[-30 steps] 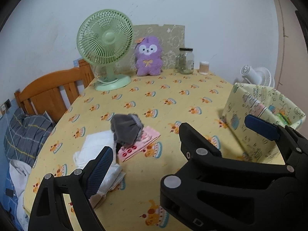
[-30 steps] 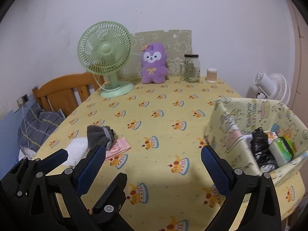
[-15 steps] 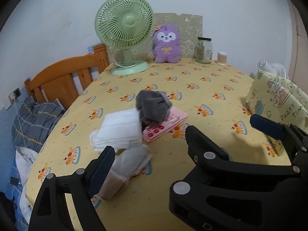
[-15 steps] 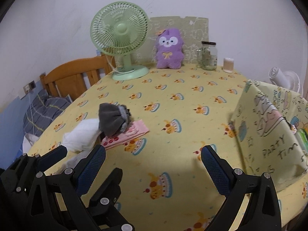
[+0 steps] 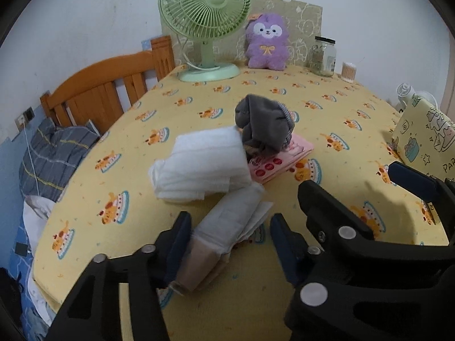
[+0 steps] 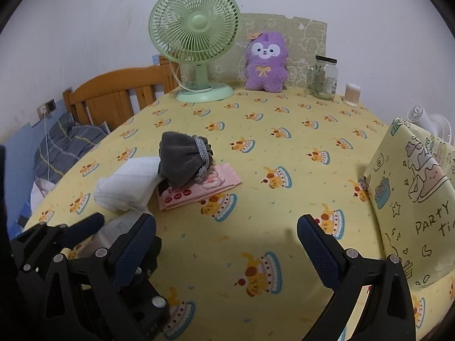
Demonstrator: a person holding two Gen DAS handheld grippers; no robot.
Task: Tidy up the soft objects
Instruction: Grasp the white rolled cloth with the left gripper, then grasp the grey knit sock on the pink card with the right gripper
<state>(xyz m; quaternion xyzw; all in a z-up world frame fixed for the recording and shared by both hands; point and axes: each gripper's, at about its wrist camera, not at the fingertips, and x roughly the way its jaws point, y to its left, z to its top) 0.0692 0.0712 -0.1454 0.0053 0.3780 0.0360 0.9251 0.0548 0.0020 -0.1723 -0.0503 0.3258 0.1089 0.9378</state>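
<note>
A pile of soft things lies on the yellow tablecloth: a folded white towel (image 5: 204, 164), a grey drawstring pouch (image 5: 264, 122) on a pink packet (image 5: 281, 162), and a pale wrapped packet (image 5: 227, 227) nearest me. My left gripper (image 5: 230, 227) straddles that pale packet and its jaws are closing. The left pad touches the wrap, while the right pad stands just off its loose flaps. My right gripper (image 6: 226, 244) hovers open over bare cloth to the right of the pile, with nothing between its fingers. In the right wrist view the pouch (image 6: 184, 162) and towel (image 6: 128, 187) sit ahead on the left.
A cartoon-printed box (image 6: 412, 187) stands at the right edge. A green fan (image 5: 204, 8), a purple plush (image 5: 267, 42), a glass jar (image 5: 324, 56) and a cotton swab tub (image 5: 348, 72) line the far wall. A wooden headboard (image 5: 105, 93) and bedding lie beyond the table's left edge.
Both grippers have come down and forward toward the pile. The left jaws have narrowed from wide open to close around the pale packet. The right jaws have stayed wide.
</note>
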